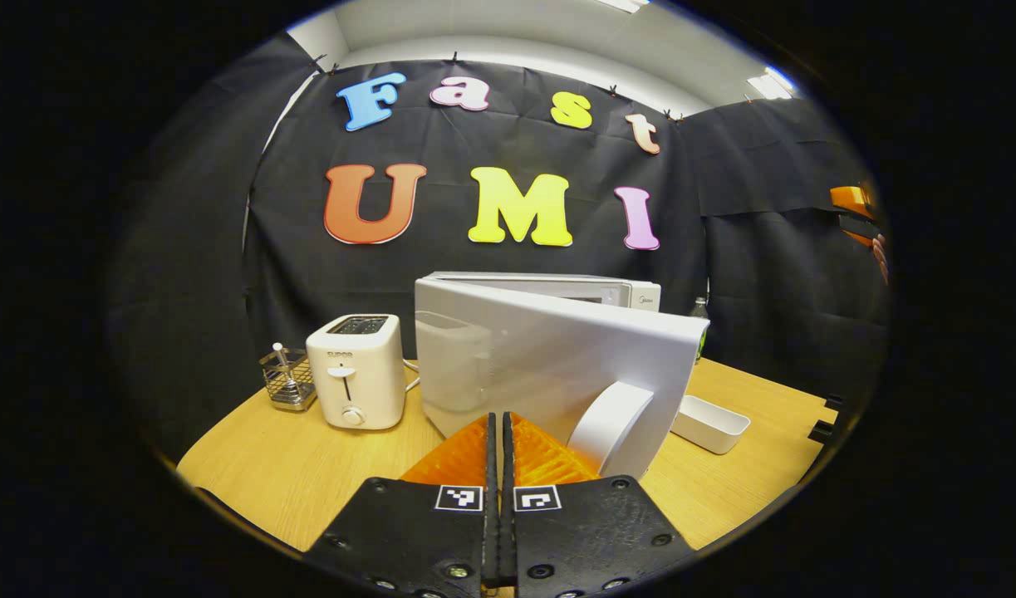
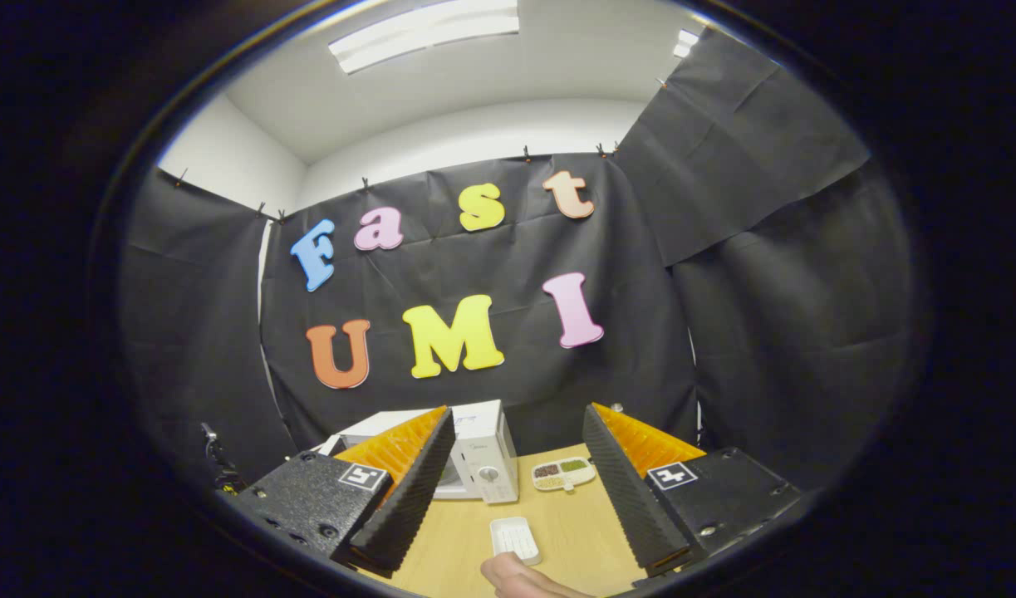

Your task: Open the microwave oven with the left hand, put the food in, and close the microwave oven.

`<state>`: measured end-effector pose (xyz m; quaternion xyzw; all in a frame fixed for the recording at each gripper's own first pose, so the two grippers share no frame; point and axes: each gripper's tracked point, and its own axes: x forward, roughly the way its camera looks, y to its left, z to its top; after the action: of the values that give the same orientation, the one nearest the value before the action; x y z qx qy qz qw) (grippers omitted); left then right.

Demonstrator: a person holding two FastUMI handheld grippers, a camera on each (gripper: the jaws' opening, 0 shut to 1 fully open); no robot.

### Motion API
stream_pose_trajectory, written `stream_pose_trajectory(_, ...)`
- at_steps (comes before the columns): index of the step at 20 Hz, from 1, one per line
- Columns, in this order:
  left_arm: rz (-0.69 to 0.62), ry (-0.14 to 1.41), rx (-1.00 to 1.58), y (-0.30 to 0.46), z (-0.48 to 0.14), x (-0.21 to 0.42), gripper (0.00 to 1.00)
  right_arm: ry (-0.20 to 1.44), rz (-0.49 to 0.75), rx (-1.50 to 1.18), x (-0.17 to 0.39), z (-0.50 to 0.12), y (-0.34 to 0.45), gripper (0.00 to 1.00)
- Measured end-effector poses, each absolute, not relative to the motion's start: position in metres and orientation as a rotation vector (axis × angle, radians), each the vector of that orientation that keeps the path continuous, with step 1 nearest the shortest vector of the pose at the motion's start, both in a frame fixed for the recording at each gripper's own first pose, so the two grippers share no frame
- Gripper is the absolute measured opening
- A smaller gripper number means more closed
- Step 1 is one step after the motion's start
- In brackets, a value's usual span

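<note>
A wooden table point(image 1: 292, 465) spans the lower left gripper view; at centre the microwave oven point(image 1: 549, 349) stands with its door point(image 1: 557, 370) swung partly open, a toaster point(image 1: 358, 370) at its left. The left gripper point(image 1: 499, 453) sits at bottom centre, fingers pressed together — nothing between them. In the right gripper view the right gripper point(image 2: 516, 473) at the bottom is spread wide, framing the microwave oven point(image 2: 483, 453), a food tray point(image 2: 564, 473) right of it, and a white tray point(image 2: 516, 538) lower centre.

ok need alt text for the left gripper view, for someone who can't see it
The left gripper, fingers together, points at the white microwave door, swung partly open, with its curved white handle just right of the fingertips. On the wooden table stand a white toaster and wire basket to the left, a white tray to the right.
</note>
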<state>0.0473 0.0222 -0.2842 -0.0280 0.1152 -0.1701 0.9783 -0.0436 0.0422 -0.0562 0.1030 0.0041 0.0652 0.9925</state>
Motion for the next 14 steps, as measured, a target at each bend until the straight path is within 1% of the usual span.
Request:
stream_pose_trajectory(2, -0.365, 0.237, -0.062, 0.008, -0.291, 0.055, 0.00, 0.010, 0.133, 0.206, -0.046, -0.058, 0.040, 0.98)
stream_pose_trajectory(4, -0.355, 0.270, -0.048, 0.000, -0.302, 0.062, 0.00, 0.006, 0.144, 0.209, -0.047, -0.058, 0.039, 0.98)
stream_pose_trajectory(8, -0.387, 0.269, -0.036, -0.025, -0.307, 0.076, 0.00, 0.009, 0.131, 0.211, -0.043, -0.064, 0.029, 0.98)
stream_pose_trajectory(14, -0.419, 0.297, -0.099, -0.058, -0.311, 0.097, 0.00, 0.023, 0.126, 0.213, -0.047, -0.070, 0.020, 0.98)
